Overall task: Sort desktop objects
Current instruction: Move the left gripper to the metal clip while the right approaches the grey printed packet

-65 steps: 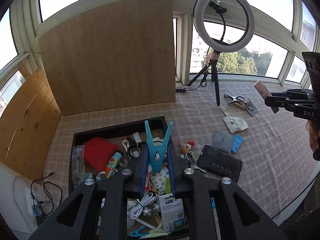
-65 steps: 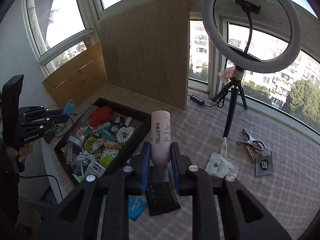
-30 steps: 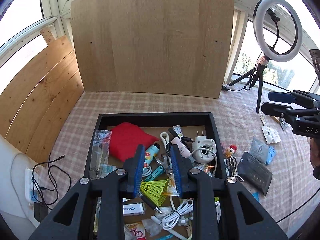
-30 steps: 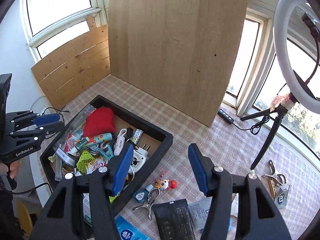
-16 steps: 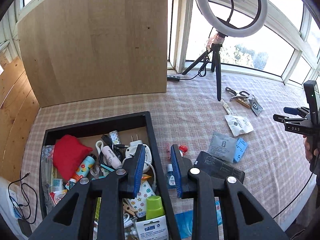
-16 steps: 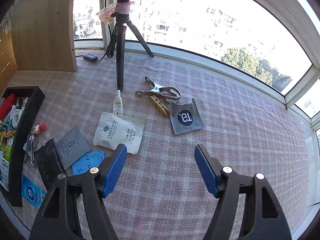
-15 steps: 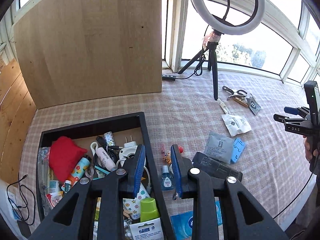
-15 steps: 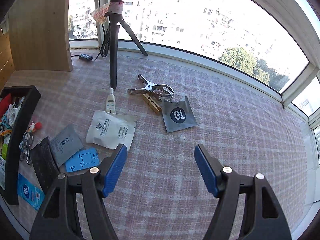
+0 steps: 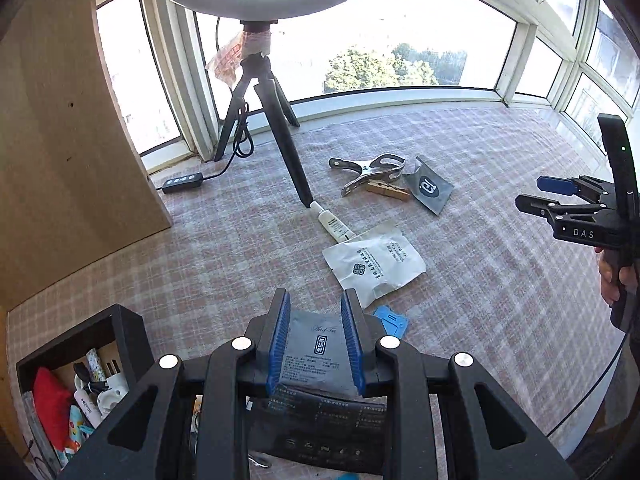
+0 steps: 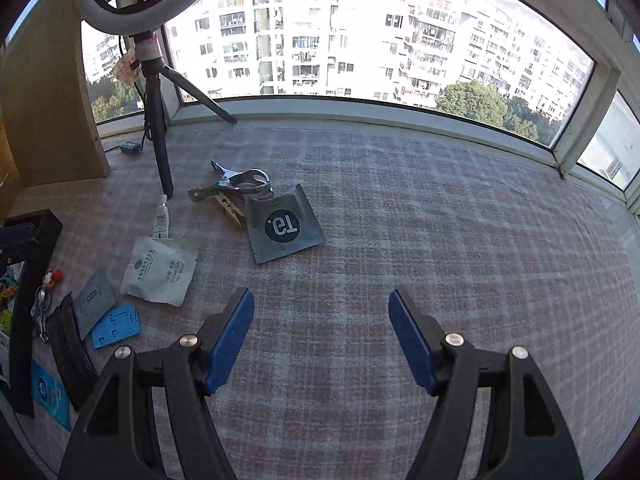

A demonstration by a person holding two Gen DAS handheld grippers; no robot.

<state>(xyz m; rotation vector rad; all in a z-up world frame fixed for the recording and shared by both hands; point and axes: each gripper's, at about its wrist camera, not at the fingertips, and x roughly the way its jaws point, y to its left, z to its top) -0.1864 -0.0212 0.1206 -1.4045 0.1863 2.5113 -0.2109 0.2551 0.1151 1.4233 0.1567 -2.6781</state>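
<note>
My left gripper [image 9: 314, 304] hovers over a grey tea sachet [image 9: 316, 348] lying flat on the checked cloth. Its jaws stand narrowly apart and hold nothing. A black pouch [image 9: 320, 428] lies just under it, and a white sachet [image 9: 374, 264] and a blue plastic piece [image 9: 392, 320] lie just beyond. My right gripper [image 10: 322, 304] is open wide above bare cloth, right of the dark pouch with a round logo [image 10: 282, 228]. A metal clamp [image 10: 236, 186], a wooden clothespin [image 10: 230, 210] and a white tube [image 10: 161, 218] lie further back. The black tray [image 9: 124, 336] sits at lower left, full of small items.
The ring light's tripod [image 9: 280, 136] stands behind the scattered items, its cable and switch beside a tall wooden board [image 9: 60, 160]. A blue packet [image 10: 48, 394] and a metal clip [image 10: 42, 312] lie near the tray. Windows close off the far side.
Both grippers have swung away from the tray to the cloth on the right. The blue clothespin and the pink tube they held earlier are gone. The right jaws have widened.
</note>
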